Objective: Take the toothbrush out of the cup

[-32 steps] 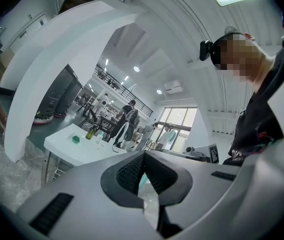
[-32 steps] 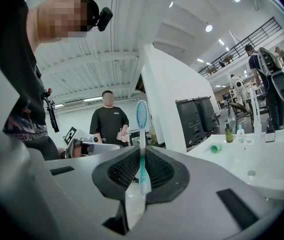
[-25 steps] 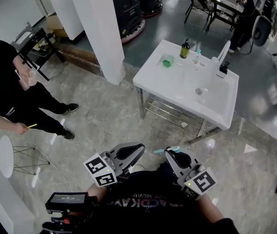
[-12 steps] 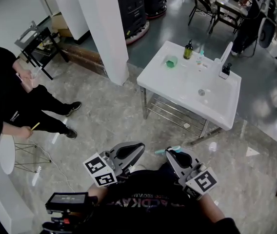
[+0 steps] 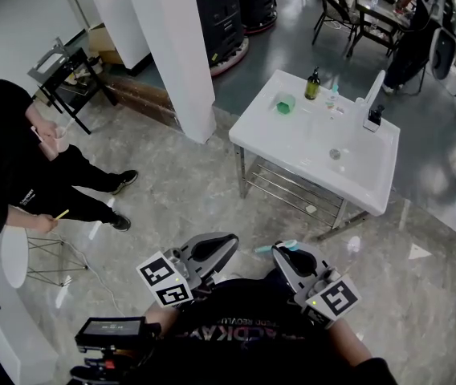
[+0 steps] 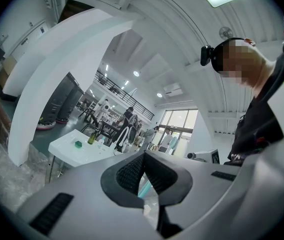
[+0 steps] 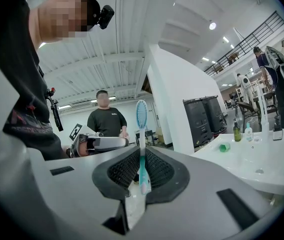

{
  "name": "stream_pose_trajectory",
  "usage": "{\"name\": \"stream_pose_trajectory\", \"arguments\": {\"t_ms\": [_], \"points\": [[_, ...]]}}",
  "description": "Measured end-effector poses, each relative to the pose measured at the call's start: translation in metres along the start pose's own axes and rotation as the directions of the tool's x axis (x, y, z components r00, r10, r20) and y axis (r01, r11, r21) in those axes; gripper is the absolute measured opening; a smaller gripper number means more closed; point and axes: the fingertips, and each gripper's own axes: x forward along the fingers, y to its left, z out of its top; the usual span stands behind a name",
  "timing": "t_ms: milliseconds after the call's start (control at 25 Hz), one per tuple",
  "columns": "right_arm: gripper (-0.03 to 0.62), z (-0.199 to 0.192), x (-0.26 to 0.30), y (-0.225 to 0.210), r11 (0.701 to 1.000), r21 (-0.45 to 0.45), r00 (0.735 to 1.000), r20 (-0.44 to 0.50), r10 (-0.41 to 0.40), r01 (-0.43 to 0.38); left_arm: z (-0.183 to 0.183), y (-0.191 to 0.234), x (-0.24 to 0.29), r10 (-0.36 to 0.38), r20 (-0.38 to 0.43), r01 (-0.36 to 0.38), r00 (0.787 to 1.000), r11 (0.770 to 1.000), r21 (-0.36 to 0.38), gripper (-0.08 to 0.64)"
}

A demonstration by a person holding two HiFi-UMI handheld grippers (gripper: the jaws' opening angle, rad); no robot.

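We start with the green cup (image 5: pixel 286 103), which stands on the back ledge of the white sink table (image 5: pixel 270 139), near a dark bottle (image 5: pixel 314 83) and a small clear bottle (image 5: pixel 331 95). It is too small in the head view for us to see what it holds. The sink basin is bare apart from its drain (image 5: pixel 335 154).

The toothbrush (image 7: pixel 141 134) is out of the cup and well apart from the sink table. The right gripper (image 5: pixel 279 253) clamps it, and in the right gripper view the ribbed pads press on both sides of the teal handle. The white neck and the blue-bristled head rise upright past the jaw tips. In the head view its teal end (image 5: pixel 265 249) pokes out from those tips toward the left gripper (image 5: pixel 226 244).

The left gripper's jaws are pressed together at the tips and clamp nothing (a teal sliver shows through the gap below the tips, and we cannot tell what it is).

Both grippers are held low and close in front of the person's dark shirt, side by side, with their jaws pointing ahead toward the sink table and the marker cubes nearest the body. A person in black (image 5: pixel 11 159) stands on the stone floor off to the left, beyond a white column (image 5: pixel 176 46).
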Motion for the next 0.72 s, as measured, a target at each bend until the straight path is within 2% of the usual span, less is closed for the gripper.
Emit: {"name": "stream_pose_trajectory", "arguments": {"t_ms": [720], "points": [[0.043,-0.0098,0.0035,0.0069,1.0,0.01,1.0,-0.008,0.015,-0.015,-0.01,0.0027,-0.0081,0.01,-0.005,-0.01,1.0,1.0,-0.023,0.006]]}}
